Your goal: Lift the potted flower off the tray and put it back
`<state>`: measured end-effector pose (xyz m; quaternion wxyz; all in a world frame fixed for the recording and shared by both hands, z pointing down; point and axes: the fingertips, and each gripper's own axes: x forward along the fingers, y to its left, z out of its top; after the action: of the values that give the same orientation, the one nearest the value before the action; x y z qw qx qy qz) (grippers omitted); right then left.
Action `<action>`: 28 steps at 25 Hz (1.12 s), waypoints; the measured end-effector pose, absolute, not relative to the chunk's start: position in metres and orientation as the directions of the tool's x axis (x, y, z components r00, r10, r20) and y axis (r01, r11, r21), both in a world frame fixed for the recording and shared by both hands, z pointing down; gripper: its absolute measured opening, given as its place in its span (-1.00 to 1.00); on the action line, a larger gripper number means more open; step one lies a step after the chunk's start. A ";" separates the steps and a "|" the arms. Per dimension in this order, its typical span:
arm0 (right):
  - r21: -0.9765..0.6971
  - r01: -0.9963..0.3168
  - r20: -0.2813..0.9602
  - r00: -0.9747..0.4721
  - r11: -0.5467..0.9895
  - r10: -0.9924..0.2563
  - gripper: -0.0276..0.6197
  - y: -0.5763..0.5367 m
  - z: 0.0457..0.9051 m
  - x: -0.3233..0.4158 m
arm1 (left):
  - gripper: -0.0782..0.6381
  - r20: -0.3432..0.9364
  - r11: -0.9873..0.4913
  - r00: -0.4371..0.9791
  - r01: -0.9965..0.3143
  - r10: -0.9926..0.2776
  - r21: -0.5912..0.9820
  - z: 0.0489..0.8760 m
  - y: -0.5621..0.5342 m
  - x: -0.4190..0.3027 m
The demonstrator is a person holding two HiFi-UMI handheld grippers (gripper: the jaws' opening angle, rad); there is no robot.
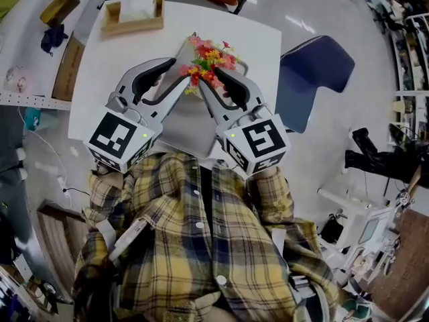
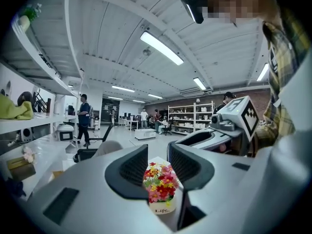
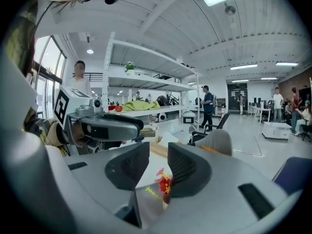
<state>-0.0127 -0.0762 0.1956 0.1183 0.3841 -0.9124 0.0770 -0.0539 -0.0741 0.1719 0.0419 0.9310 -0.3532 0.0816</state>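
The potted flower (image 1: 206, 60), red, pink and yellow blooms in a white pot (image 2: 164, 209), stands on a grey tray (image 1: 175, 129) held up above the white table. My left gripper (image 1: 182, 80) reaches in from the left and my right gripper (image 1: 213, 87) from the right, and their tips meet at the tray beside the flower. In the left gripper view the flower (image 2: 160, 182) sits just beyond the narrowed jaws of the left gripper (image 2: 157, 165). In the right gripper view the tray's edge (image 3: 146, 204) runs between the jaws of the right gripper (image 3: 158, 167), with the flower (image 3: 165, 183) beyond it.
A wooden tissue box (image 1: 133, 12) stands at the far left of the white table (image 1: 258, 39). A blue chair (image 1: 315, 72) is at the table's right. Shelving and several people stand in the room behind, seen in both gripper views.
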 end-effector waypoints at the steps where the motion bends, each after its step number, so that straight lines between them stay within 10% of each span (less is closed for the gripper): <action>1: -0.040 -0.718 0.263 -0.678 0.694 -0.686 -0.60 -0.076 0.190 -0.015 | -0.37 0.179 -0.739 0.729 -0.674 -0.660 0.019 0.169 -0.073 -0.056; 10: -0.031 -0.704 0.199 -0.700 0.709 -0.686 -0.91 -0.065 0.166 -0.035 | -0.56 0.164 -0.686 0.679 -0.727 -0.715 0.022 0.159 -0.059 -0.076; 28: -0.032 -0.681 0.191 -0.723 0.732 -0.664 -0.92 -0.056 0.163 -0.050 | -0.76 0.183 -0.671 0.664 -0.741 -0.725 0.024 0.159 -0.045 -0.080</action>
<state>-0.0500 -0.0563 0.1626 0.0834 0.3628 -0.9268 0.0500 -0.0801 -0.0450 0.1589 0.0484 0.9108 -0.4024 0.0791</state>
